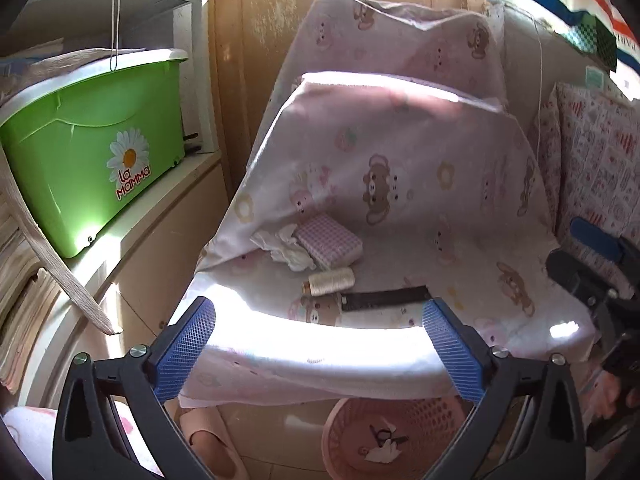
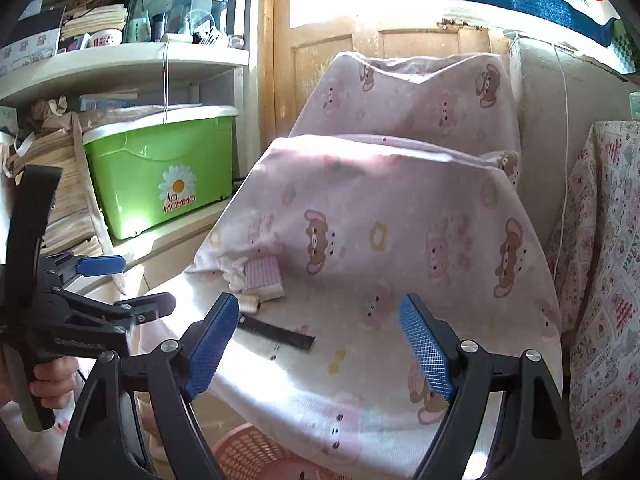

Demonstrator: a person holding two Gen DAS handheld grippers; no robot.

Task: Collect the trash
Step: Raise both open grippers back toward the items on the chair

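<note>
Both your grippers are empty: the left gripper (image 1: 319,344) has its jaws spread as wide as they go, and the right gripper (image 2: 319,346) stands well open too, nothing between either pair. The trash still to collect is the tissue (image 1: 285,249) — a crumpled white wad on the bed (image 1: 460,280), tucked against the foot of the pillow (image 1: 400,152) and touching the pink checked block (image 1: 329,240) on its right; from the right wrist view it is mostly hidden behind that block. Expect it to be nearly weightless, soft and collapsible: it will squash flat, not resist, and loose folds may trail or tear if you catch only an edge. Take it across the thickest bunch in the middle, coming from above, and close fully. Keep the tips off the sheet, which is soft and could get pinched up with it. The spool (image 1: 329,281) and the black strip (image 1: 385,298) lie just nearer you — likely not trash, and the spool will roll if nudged. The basket (image 1: 384,436) on the floor below the bed edge already holds some scraps.
</note>
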